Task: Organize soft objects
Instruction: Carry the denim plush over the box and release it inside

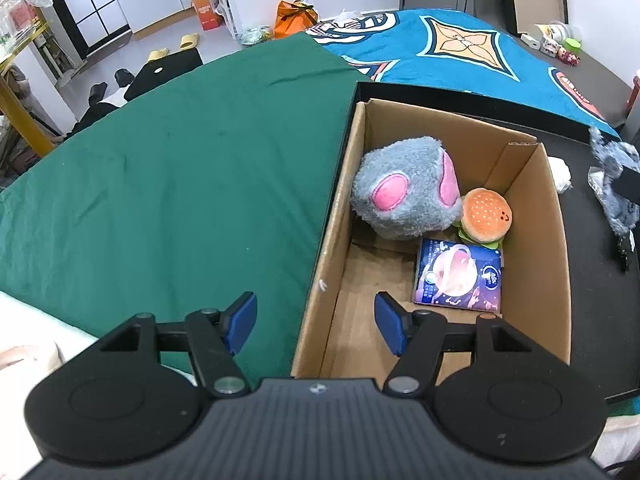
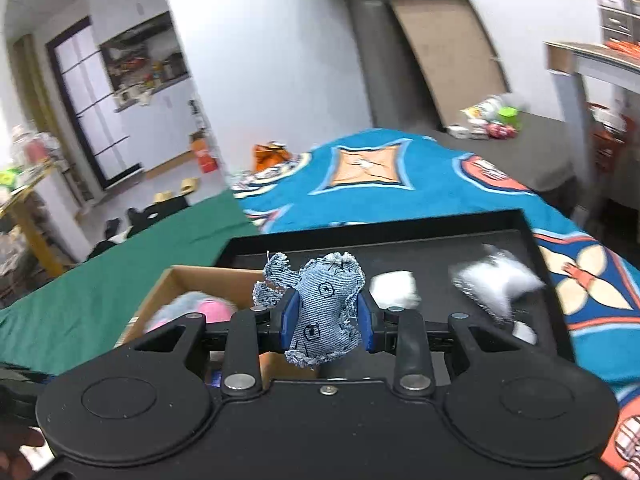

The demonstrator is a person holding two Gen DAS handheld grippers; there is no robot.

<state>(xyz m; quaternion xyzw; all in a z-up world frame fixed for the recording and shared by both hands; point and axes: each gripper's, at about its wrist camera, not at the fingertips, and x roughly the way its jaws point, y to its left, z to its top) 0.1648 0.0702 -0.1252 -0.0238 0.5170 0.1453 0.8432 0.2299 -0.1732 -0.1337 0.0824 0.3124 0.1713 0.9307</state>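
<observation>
A cardboard box [image 1: 556, 240] stands on a black tray [image 1: 592, 280]. In it lie a grey plush with pink ears [image 1: 404, 192], a burger plush [image 1: 486, 212] and a purple tissue pack [image 1: 458, 276]. My left gripper [image 1: 316, 324] is open and empty over the box's near left wall. My right gripper [image 2: 327, 322] is shut on a denim toy [image 2: 324, 308], held above the tray [image 2: 520, 224] near the box [image 2: 176, 276]; it also shows at the right edge of the left wrist view [image 1: 618, 176]. White soft items [image 2: 394, 288] [image 2: 496, 284] lie on the tray.
A green cloth [image 1: 160, 184] covers the table left of the box. A blue patterned cloth [image 1: 460, 48] lies behind. Small toys [image 1: 560, 40] sit at the far right. An orange bag [image 1: 294, 16] and slippers [image 1: 188, 42] are on the floor.
</observation>
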